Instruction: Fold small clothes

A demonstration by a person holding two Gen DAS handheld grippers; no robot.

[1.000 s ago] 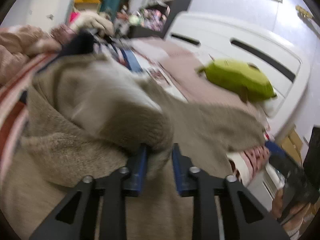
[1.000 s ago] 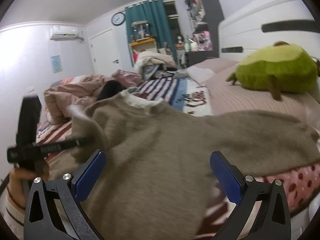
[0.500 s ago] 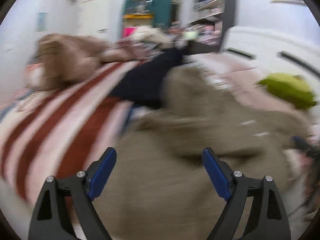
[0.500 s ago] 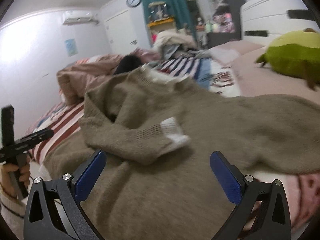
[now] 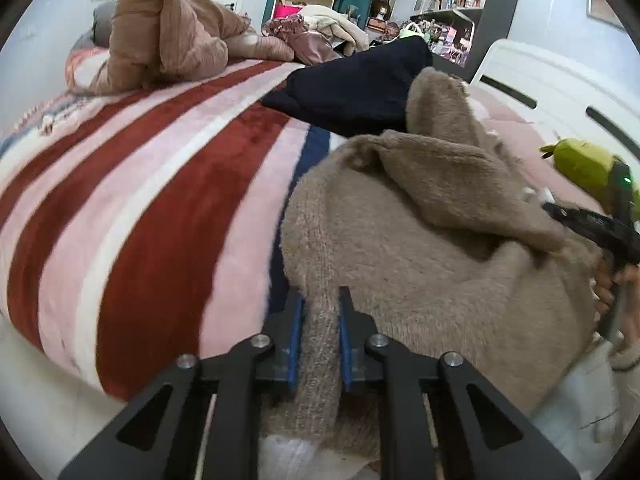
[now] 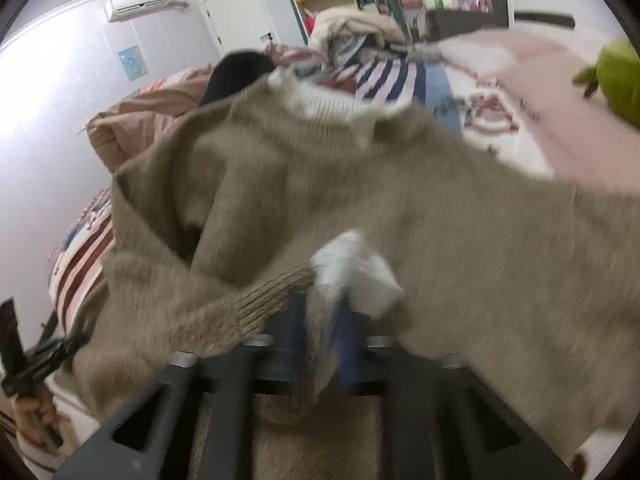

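Both were wide open before. Now the left hand-held gripper (image 5: 319, 334) pinches the beige sweater (image 5: 432, 248) hem at the bed's (image 5: 132, 200) near edge. The right hand-held gripper (image 6: 320, 340) clamps its sleeve cuff (image 6: 276, 294), so folding can begin.

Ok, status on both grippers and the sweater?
Left gripper shut on sweater hem. Right gripper shut at sleeve cuff. Navy garment lies beside the collar.

One beige sweater (image 5: 420, 248) lies on the bed, along with one dark navy garment (image 5: 352, 88), one brown bundle of bedding (image 5: 168, 36) and one green plush toy (image 5: 580, 164). Two grippers show, the left gripper (image 5: 320, 320) and the right gripper (image 6: 320, 320).
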